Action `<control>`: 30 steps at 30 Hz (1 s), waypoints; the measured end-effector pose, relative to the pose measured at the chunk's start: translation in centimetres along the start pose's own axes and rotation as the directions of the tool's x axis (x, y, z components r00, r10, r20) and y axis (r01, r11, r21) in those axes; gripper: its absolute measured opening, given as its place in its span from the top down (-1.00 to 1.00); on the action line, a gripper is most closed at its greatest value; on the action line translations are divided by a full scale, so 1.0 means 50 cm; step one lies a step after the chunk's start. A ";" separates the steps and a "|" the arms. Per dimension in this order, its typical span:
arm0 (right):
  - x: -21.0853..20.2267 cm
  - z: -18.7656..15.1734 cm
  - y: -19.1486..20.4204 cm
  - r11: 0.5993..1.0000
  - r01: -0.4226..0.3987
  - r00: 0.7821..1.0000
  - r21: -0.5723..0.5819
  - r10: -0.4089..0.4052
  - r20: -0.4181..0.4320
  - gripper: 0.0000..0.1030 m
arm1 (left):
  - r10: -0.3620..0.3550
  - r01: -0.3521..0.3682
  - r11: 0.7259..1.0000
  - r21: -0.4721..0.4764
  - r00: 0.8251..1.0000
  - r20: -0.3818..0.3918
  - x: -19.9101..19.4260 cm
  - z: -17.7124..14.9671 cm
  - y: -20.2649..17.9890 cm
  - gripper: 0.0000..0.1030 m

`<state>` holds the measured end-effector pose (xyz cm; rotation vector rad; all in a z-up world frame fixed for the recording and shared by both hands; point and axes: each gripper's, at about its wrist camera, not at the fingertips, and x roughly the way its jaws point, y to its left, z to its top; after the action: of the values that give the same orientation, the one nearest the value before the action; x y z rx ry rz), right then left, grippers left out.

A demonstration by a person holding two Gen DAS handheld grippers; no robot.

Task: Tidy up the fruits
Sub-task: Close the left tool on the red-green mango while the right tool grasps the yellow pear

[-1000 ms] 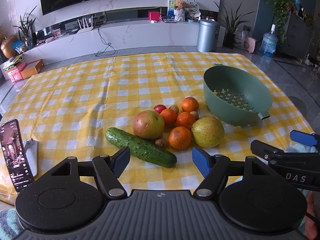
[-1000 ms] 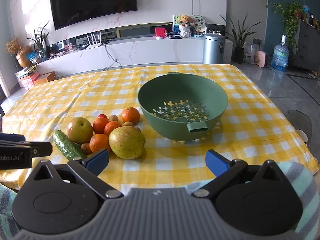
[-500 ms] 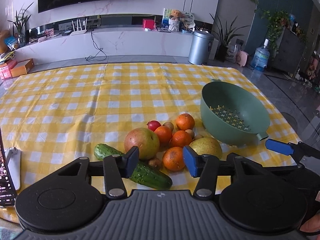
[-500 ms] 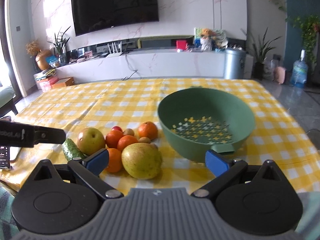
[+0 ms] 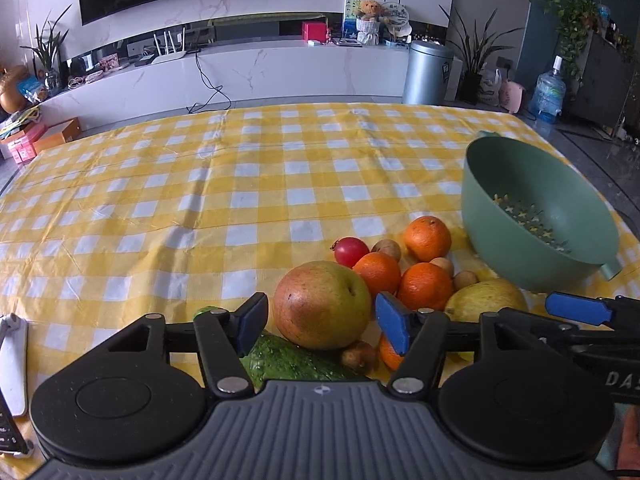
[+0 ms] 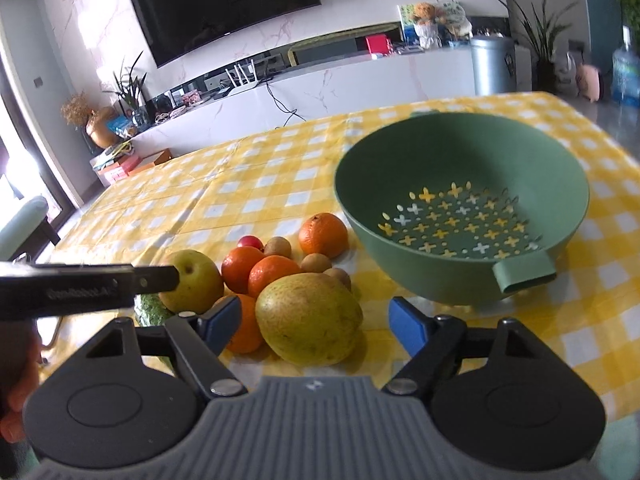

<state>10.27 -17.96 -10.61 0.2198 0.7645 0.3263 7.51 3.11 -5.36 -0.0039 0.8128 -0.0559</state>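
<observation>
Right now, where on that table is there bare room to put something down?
The checked tablecloth is bare left of and beyond the fruit pile, and inside the green colander. It is crowded between pile and colander, and by the cucumber.

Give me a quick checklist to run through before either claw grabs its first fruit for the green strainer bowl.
1. Left claw open: ok.
2. Left claw lined up on the reddish apple: ok.
3. Right claw open: ok.
4. Right claw lined up on the yellow-green pear: ok.
5. Green strainer bowl empty and upright: ok.
6. Fingers already touching fruit: cannot tell.
</observation>
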 end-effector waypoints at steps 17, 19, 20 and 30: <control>0.071 0.000 -0.041 0.986 -0.077 0.991 0.146 0.092 -0.098 -0.51 | -0.069 0.066 0.995 -0.074 0.997 -0.042 0.064 0.004 0.025 -0.55; 0.076 0.000 -0.040 0.987 -0.080 0.990 0.141 0.095 -0.106 -0.47 | -0.071 0.068 0.995 -0.076 0.997 -0.040 0.066 0.004 0.025 -0.53; 0.077 0.000 -0.039 0.986 -0.086 0.989 0.140 0.102 -0.107 -0.41 | -0.071 0.068 0.995 -0.074 0.997 -0.040 0.065 0.004 0.025 -0.51; 0.073 -0.002 -0.035 0.991 -0.086 0.991 0.107 0.096 -0.091 -0.33 | -0.061 0.059 0.996 -0.071 0.998 -0.018 0.066 0.002 0.023 -0.49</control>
<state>13.03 -18.22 -13.59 0.3390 0.8691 0.3865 9.91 4.08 -7.71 -0.0949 0.8348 -0.0839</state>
